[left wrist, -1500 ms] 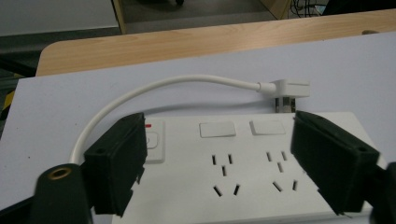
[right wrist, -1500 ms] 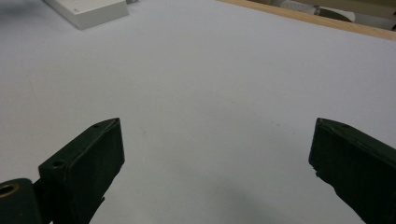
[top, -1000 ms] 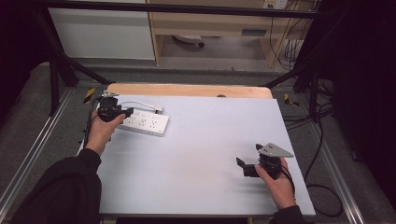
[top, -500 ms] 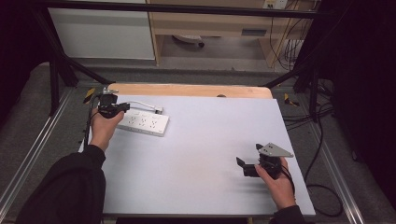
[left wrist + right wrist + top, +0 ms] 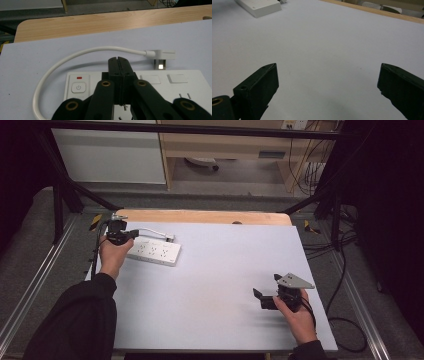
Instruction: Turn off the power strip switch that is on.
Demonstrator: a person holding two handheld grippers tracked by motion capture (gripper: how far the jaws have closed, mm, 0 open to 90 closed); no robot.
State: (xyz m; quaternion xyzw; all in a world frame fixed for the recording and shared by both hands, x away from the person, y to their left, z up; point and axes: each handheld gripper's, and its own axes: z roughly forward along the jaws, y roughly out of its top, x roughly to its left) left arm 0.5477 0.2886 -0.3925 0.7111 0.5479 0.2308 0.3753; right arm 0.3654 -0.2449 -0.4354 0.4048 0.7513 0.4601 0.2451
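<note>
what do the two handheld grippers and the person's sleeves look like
Both are black two-jaw tools: the left gripper has brass-coloured pivot pins, the right gripper carries a grey three-cornered plate and trails a black cable. The person's sleeves are black.

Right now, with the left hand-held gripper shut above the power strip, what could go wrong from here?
1. The left hand-held gripper has just closed with nothing between its jaws; pressing down, its wide tip could miss the power button.
2. The power strip lies loose on the table, so a push may slide it.
3. The right hand-held gripper rests open far off and could not steady the strip in time.
</note>
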